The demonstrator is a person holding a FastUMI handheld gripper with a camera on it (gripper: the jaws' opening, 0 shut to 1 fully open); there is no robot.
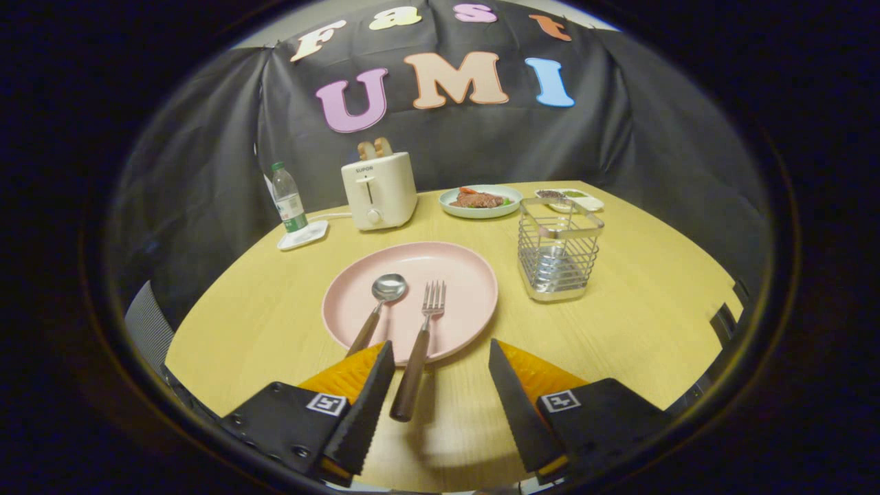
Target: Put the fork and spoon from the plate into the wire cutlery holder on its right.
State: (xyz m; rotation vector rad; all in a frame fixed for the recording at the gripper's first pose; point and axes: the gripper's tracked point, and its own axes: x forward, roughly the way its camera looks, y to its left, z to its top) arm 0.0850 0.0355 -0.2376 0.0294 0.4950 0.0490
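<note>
A: So, which step is it now?

B: I judge it is the very beginning, the approach to the first piece. Both the fork (pixel 424 337) and the spoon (pixel 378 306) lie on the pink plate (pixel 474 275), and the holder (pixel 558 249) looks empty.

A: Where exactly are they?

B: The spoon is on the left and the fork just beside it on the right, heads pointing away from the gripper (pixel 440 402). Their brown handles hang over the near rim of the plate. The fork handle reaches out over the surface (pixel 653 309) and ends between the two fingers, close to the left one. The spoon handle disappears behind the left finger.

A: And the gripper?

B: Its fingers are wide apart and grip nothing. It is held low over the surface, pointing forward at the plate (slightly downward, I think).

A: What does the next move ask for?

B: Probably the fork first, since its handle is already between the fingers. The gripper should go a little left, so the handle is centred, then descend and close on it. After that, lift it, carry it right to the holder, which stands near the plate on its right, and turn the fork upright before it is lowered in.
</note>
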